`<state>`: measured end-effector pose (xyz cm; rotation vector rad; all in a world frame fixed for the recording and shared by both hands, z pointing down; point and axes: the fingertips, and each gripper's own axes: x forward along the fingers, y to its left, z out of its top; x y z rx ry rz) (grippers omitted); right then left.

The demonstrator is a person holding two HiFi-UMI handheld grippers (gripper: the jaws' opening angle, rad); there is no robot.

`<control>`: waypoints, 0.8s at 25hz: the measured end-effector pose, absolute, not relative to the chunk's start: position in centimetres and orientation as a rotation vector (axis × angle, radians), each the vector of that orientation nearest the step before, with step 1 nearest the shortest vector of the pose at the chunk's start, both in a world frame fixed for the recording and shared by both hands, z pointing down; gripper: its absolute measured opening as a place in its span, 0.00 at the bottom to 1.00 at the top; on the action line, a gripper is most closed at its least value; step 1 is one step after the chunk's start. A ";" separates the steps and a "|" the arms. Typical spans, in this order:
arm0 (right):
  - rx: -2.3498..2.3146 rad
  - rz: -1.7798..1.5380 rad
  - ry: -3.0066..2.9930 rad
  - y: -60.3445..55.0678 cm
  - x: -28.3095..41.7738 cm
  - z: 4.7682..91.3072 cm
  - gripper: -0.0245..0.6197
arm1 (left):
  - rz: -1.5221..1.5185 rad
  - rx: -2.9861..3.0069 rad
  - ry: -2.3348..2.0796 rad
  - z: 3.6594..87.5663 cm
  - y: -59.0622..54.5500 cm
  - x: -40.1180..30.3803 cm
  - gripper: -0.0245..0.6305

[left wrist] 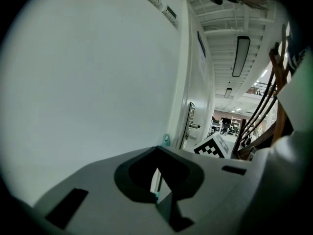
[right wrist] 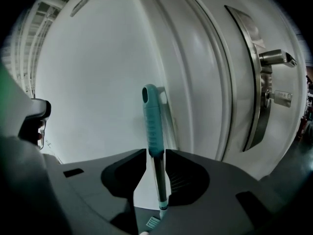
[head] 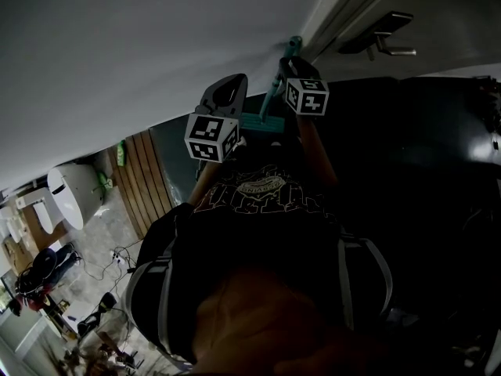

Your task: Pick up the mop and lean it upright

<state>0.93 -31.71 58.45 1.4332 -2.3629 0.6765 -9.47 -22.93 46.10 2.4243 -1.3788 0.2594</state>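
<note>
The right gripper (right wrist: pixel 159 180) has its jaws clenched on the dark pole of the mop (right wrist: pixel 152 126), just under the teal grip, which keeps the top end under control while it is set to lean. The left gripper (left wrist: pixel 159 182) sits lower. Its jaws are closed to a narrow slit, and a thin dark line and a teal fleck show in that slit. This is probably the same pole being steadied, though the dim view leaves it unsure.

Beyond the jaws the mop stands nearly upright, with its teal tip at or against the white wall (right wrist: pixel 88 82), just beside the door frame. Farther right is the door (right wrist: pixel 210 87) with its metal handle (right wrist: pixel 276 58). The mop's foot is out of sight.
</note>
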 end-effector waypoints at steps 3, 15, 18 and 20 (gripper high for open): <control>1.444 0.675 -2.362 -31.1 1.2 58.1 0.22 | 0.261 2.432 -1.361 46.0 -22.9 -9.4 0.11; 1.426 0.572 -2.455 -28.6 1.4 53.7 0.15 | 0.260 2.470 -1.313 45.5 -22.3 -8.2 0.11; 1.414 0.536 -2.481 -27.8 1.2 52.6 0.11 | 0.262 2.478 -1.307 45.3 -21.9 -7.9 0.11; 1.400 0.534 -2.504 -27.1 1.1 52.0 0.09 | 0.262 2.488 -1.303 45.2 -21.8 -7.7 0.11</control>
